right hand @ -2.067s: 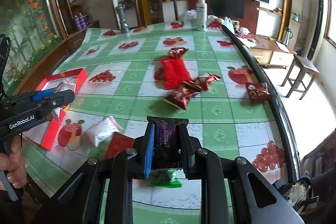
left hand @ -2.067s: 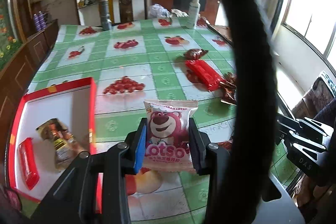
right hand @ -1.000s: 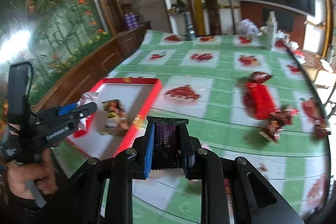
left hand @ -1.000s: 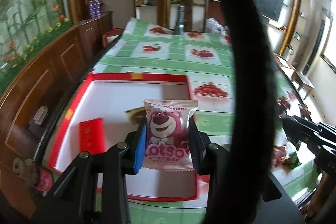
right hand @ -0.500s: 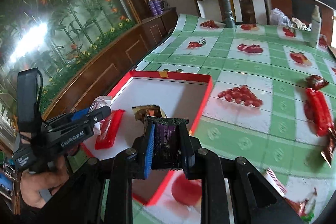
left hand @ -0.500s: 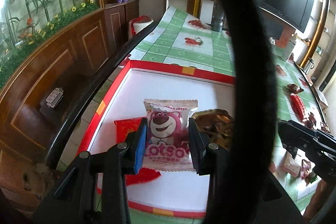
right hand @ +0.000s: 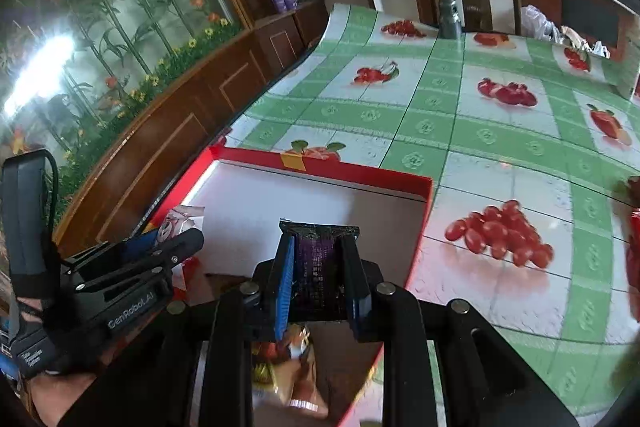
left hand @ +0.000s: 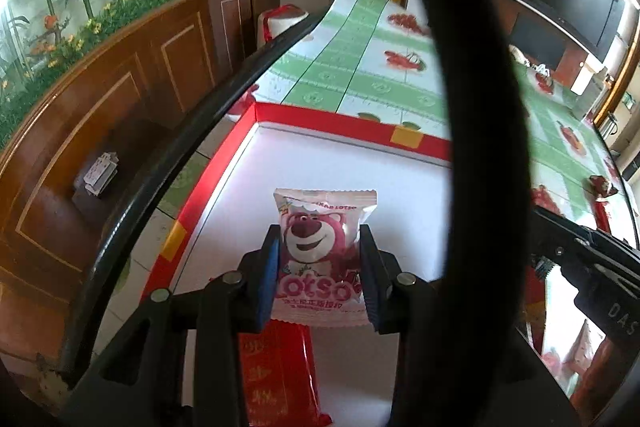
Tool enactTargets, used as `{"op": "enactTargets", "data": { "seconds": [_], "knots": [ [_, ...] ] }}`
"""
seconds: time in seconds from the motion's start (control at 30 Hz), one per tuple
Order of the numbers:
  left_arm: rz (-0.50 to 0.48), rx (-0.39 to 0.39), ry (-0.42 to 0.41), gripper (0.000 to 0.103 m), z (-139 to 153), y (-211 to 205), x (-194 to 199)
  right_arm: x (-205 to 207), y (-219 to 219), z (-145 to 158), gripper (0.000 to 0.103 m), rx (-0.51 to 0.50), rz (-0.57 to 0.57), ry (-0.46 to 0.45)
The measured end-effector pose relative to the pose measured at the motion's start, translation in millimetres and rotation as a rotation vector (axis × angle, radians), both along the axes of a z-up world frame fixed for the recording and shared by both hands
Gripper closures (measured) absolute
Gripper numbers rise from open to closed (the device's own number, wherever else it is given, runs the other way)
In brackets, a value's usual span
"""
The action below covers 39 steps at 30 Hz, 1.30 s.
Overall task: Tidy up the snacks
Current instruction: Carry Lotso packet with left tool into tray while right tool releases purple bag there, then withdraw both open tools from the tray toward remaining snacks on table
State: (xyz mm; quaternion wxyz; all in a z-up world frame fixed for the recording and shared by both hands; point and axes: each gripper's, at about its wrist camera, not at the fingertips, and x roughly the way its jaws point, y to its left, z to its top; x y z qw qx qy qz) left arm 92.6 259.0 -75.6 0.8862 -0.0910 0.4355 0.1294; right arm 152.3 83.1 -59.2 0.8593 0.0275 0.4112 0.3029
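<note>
Two snack packets held over the red box.

The left gripper (left hand: 320,263) pinches a pink bear packet (left hand: 322,259) by its sides, upright between the pads, above the white floor of the red box (left hand: 340,125); a red packet (left hand: 280,371) lies in the box just beneath. The right gripper (right hand: 320,279) is clamped on a dark purple packet (right hand: 316,267), also over the box, with a brown packet (right hand: 296,375) below.

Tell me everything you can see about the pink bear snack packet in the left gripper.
The pink bear snack packet is a small glossy plastic pillow pack, white with crimped ends, printed with a smiling pink bear and "Lotso" lettering. It stands upright, facing the camera, pinched at its sides by the left gripper. It hangs over the white floor of the red box, above a red packet lying there.
</note>
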Motion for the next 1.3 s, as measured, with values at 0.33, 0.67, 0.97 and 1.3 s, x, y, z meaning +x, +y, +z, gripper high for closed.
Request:
{"op": "enactTargets", "data": {
  "seconds": [0.33,0.67,0.97,1.3],
  "knots": [
    [0.009,0.063,0.013,0.026,0.7,-6.7,-1.9,-2.9,-1.5,-2.8,0.079,-0.007,0.008,0.01],
    [-0.008,0.062,-0.05,0.026,25.9,-31.6,-23.6,-36.0,-58.8,19.3,0.077,0.062,-0.056,-0.021],
    [-0.066,0.084,-0.08,0.025,41.5,-74.8,-37.0,-56.9,-109.5,22.8,0.075,0.072,-0.134,-0.028],
    [-0.171,0.078,-0.103,0.022,51.1,-127.2,-49.0,-87.6,-181.3,20.5,0.059,0.078,-0.243,-0.047]
  ]
}}
